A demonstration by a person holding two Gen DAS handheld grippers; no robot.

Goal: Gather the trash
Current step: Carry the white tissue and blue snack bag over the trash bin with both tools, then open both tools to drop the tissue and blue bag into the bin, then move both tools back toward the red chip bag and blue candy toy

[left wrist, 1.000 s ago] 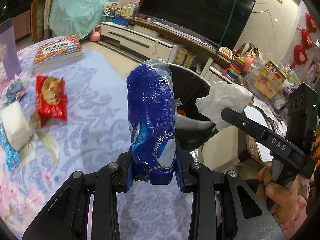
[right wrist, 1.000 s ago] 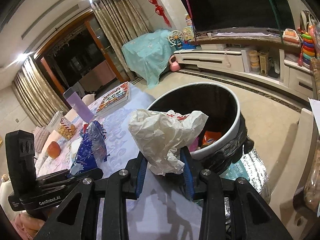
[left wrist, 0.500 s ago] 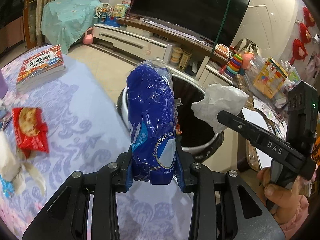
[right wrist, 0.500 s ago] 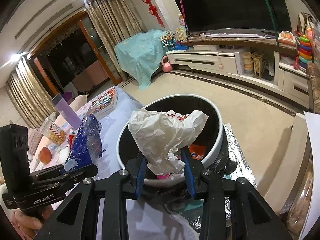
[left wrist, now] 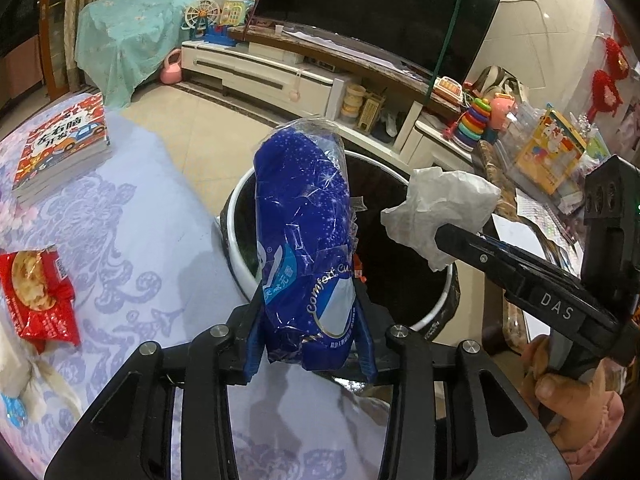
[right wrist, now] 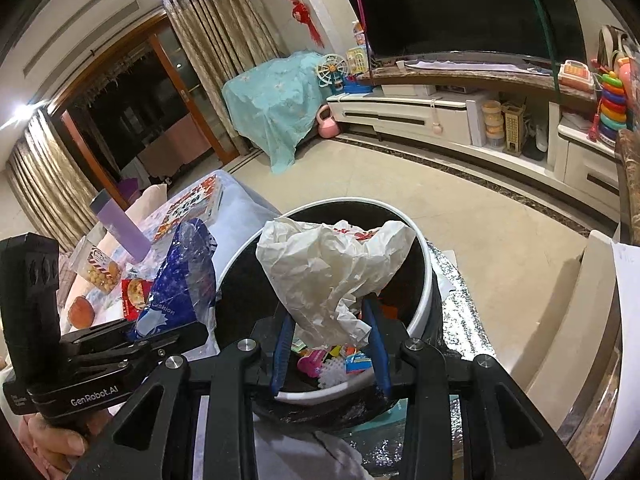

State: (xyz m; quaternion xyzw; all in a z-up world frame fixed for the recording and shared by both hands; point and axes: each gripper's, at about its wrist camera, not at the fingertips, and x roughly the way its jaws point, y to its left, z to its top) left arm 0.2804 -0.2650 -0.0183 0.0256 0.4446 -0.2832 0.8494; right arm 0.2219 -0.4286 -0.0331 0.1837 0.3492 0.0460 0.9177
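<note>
My left gripper [left wrist: 312, 320] holds a blue plastic tissue wrapper [left wrist: 304, 220] upright between its pads, just at the near rim of the black bin with a white rim [left wrist: 236, 248]. Its jaws are opening, with the wrapper still between them. My right gripper [right wrist: 330, 320] is shut on a crumpled white paper wad [right wrist: 332, 264] and hangs over the bin's [right wrist: 426, 280] mouth. Colourful scraps [right wrist: 332, 364] lie inside the bin. In the left wrist view the right gripper [left wrist: 444, 236] and its white wad [left wrist: 440, 208] show at the right. The right wrist view shows the wrapper [right wrist: 180, 276] at the left.
The table with a lilac patterned cloth [left wrist: 140, 240] carries a red snack packet [left wrist: 36, 292] and a book [left wrist: 64, 148]. A purple bottle [right wrist: 116, 224], a snack jar [right wrist: 100, 268] and a round fruit [right wrist: 80, 312] stand further back. A TV cabinet [right wrist: 420, 112] lines the far wall.
Both grippers have moved off the table toward the bin, which now lies more directly beneath them. The left pads stand slightly wider around the wrapper.
</note>
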